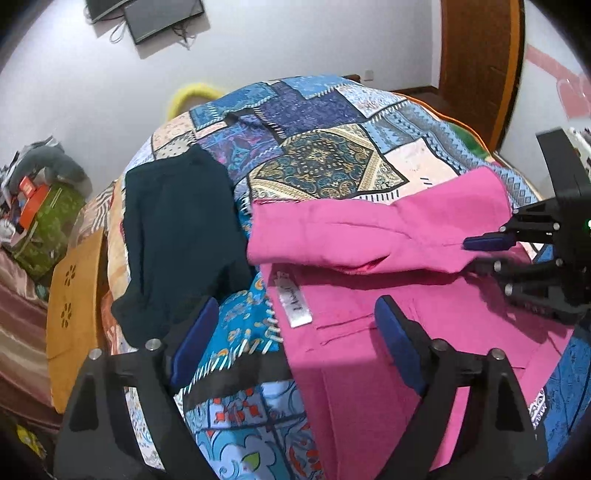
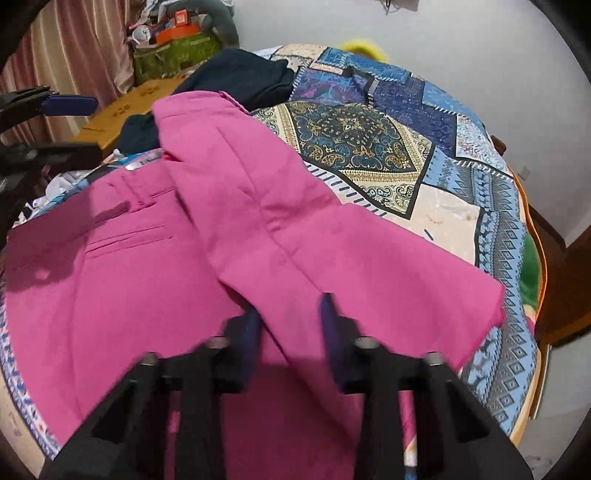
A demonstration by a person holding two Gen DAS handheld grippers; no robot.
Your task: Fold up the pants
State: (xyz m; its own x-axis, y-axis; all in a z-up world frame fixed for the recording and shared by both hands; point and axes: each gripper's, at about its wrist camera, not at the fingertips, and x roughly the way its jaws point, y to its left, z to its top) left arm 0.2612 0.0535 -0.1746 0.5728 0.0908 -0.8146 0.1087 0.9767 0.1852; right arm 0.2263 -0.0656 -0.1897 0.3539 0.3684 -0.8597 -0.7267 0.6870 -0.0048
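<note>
Left claw [image 1: 295,306] is wide open right now, not holding anything. It's just hanging over the near edge of the surface [image 2: 532,387], with the patchwork cloth [image 1: 325,166] and the waistband end of the pink pants [image 1: 369,369] showing between its fingers.

Right claw [image 2: 290,306] is the busy one. It's clenched on one pant leg, with the pink fabric running between the blue pads [image 2: 330,325]. From the left wrist view it's pinching the leg at the fold, over toward the right edge of the surface.

The pants lie along the near edge, seat side up, so I can see the welt pocket [image 2: 129,240]. A white label [image 1: 295,302] sticks out at the waistband. The leg I'm gripping is folded back across the rest of the pants, and its hem points toward the left edge.

Just past the hem there's a dark garment [image 1: 173,229] bunched up along the left edge, touching the pink leg or very nearly.

Further out it's bare patchwork cloth all the way to the far edge.

Off the left edge sits a cardboard box [image 1: 74,295], and beyond that a green bag [image 1: 51,229] stuffed with clutter. Something yellow [image 1: 192,92] peeks up behind the far edge. Two dark screens [image 1: 162,18] hang on the white wall, and there's a wooden door [image 1: 476,55] over on the right.
</note>
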